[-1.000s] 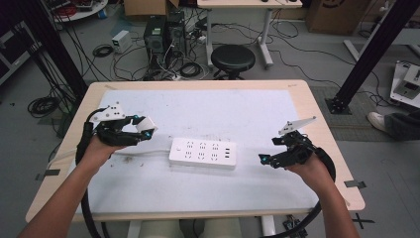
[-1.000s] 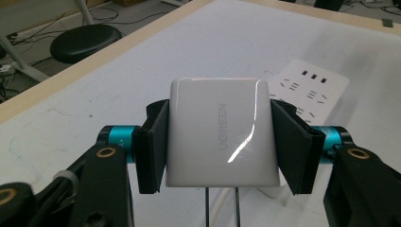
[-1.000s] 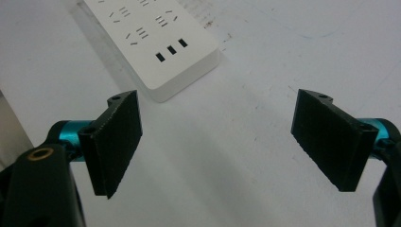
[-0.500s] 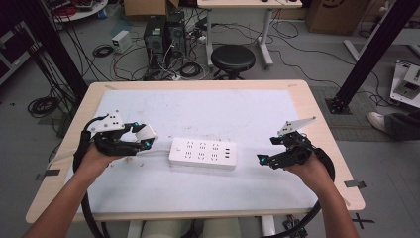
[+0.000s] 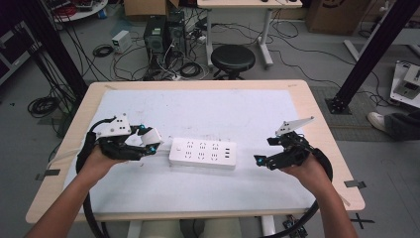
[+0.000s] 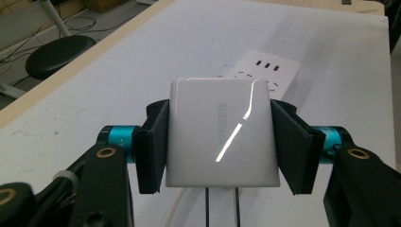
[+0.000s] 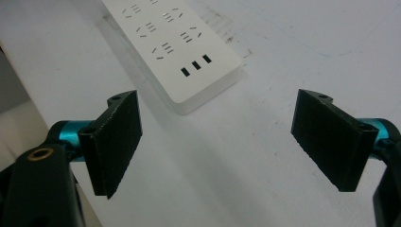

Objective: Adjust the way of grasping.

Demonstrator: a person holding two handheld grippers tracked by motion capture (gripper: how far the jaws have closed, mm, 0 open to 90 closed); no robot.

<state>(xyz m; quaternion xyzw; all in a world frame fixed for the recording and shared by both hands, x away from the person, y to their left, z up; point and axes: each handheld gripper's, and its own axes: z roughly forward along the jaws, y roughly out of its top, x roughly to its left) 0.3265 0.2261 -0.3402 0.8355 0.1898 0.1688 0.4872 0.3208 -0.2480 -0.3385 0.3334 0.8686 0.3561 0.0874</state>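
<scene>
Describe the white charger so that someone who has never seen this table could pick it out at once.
Start at the white power strip lying mid-table. Just off its left end, the left gripper is shut on a small white charger. Unlike the long, flat, socketed strip, it is a glossy rounded cube with grey lettering, held above the table.

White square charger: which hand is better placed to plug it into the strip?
Left. The left tool is shut on the white square charger, close beside the white rectangular power strip. The right tool is open and holds nothing.
</scene>
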